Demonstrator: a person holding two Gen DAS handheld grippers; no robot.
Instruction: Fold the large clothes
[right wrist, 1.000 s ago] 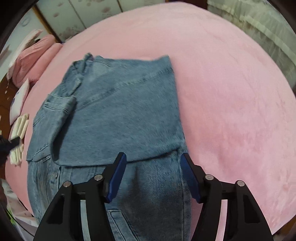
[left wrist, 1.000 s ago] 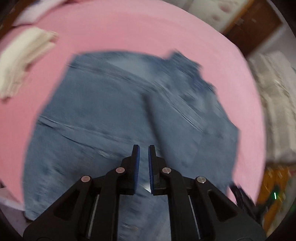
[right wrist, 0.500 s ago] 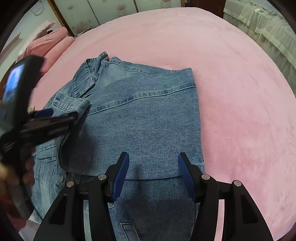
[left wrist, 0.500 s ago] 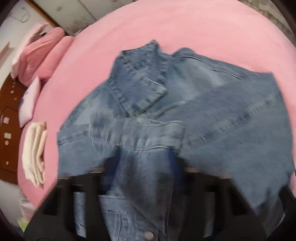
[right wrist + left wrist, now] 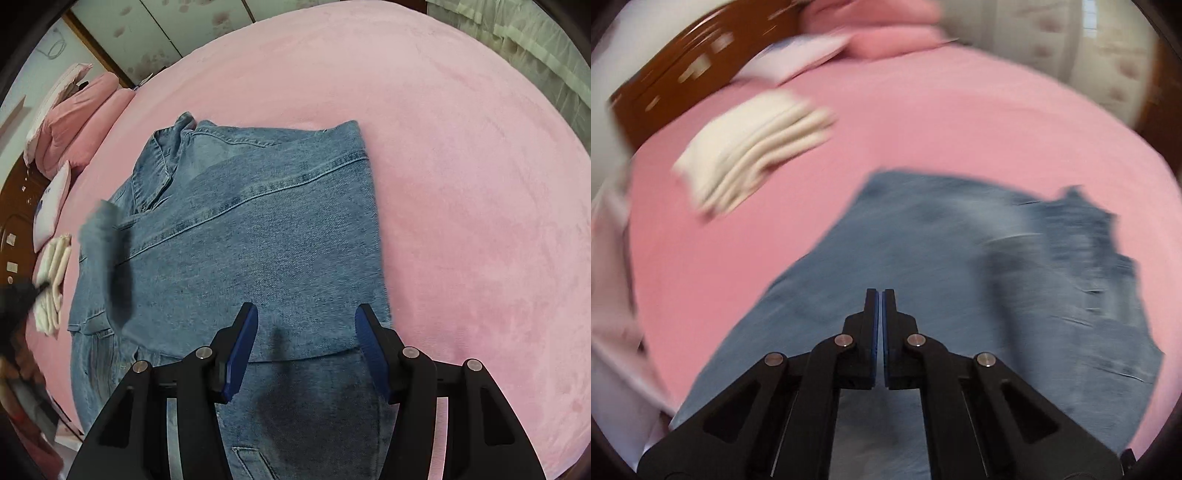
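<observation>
while the denim jacket (image 5: 258, 236) lies partly folded mid-frame on the pink bed (image 5: 461, 184), apparently flattened for another fold, the right gripper (image 5: 306, 332) hovers at its lower edge, jaws apart, and the left gripper (image 5: 880, 295), jaws together on nothing, sits low over the blurred denim.

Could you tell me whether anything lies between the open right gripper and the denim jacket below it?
Nothing visible does. The right gripper hangs open directly over the denim jacket, with bare denim between its fingers. The folded cream cloth lies off to the side on the pink bedspread, apart from the jacket.
</observation>
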